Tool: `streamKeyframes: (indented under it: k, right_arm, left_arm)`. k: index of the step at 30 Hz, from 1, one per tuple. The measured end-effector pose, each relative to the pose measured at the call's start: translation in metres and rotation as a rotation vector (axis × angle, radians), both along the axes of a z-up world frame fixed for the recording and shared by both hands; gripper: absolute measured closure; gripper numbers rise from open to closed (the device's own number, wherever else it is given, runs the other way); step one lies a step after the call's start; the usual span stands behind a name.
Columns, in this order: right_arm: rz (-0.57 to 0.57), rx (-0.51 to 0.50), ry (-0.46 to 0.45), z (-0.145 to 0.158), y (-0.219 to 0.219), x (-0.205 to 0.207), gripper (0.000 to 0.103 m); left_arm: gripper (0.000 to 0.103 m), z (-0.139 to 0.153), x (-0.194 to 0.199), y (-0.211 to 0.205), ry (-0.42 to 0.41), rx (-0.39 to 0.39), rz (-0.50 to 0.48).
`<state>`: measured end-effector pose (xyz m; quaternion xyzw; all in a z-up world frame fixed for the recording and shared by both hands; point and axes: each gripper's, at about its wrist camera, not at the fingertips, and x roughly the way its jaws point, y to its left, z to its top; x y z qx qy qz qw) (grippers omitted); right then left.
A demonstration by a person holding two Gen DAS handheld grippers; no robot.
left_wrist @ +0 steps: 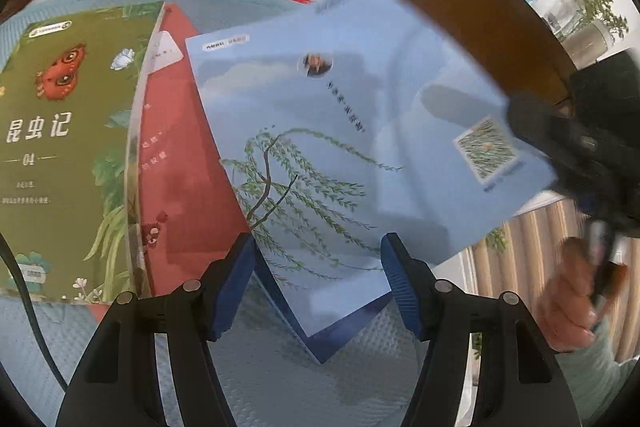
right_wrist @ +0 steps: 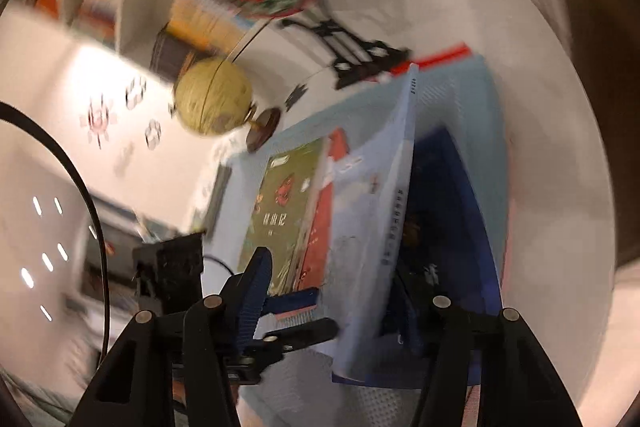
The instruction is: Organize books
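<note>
Centrally, light blue book (left_wrist: pixel 340 155) with willow cover tilts above pale blue mat (left_wrist: pixel 280 359), right corner lifted. Right gripper (left_wrist: pixel 560 163) reaches that raised right edge; blur hides whether pads press, grip cannot be told. Left gripper (left_wrist: pixel 316 287) part open, blue pads either side of book's near corner, not pressing. Green book (left_wrist: pixel 60 147) lies flat far left, overlapping red book (left_wrist: pixel 180 167); dark blue book (right_wrist: pixel 448 211) beneath light blue one.

Glossy paper cover on pale-blue book (left_wrist: pixel 360 131) ahead of left gripper (left_wrist: pixel 318 283); ribbed blue rubbery pads (left_wrist: pixel 234 283); dimpled matt mat (left_wrist: pixel 360 379) below.
</note>
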<state>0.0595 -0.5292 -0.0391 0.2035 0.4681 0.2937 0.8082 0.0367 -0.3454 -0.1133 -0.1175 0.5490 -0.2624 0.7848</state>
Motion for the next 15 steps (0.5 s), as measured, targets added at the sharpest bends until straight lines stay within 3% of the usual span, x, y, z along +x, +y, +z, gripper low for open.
streamKeyframes:
  k: [4,10,15]
  right_arm:
    - [0.1,-0.08,-0.08,0.022,0.045,-0.009,0.047]
    - [0.187,0.022,-0.05,0.022,0.089,-0.007,0.047]
    - [0.252,0.103,0.003,0.005,0.114,-0.013,0.047]
  left_arm:
    - [0.042,0.008,-0.007,0.016,-0.031,0.058,0.049]
    - [0.042,0.023,-0.027,0.062,-0.041,0.042,0.142]
    - [0.042,0.035,-0.049,0.124,-0.042,-0.012,0.287]
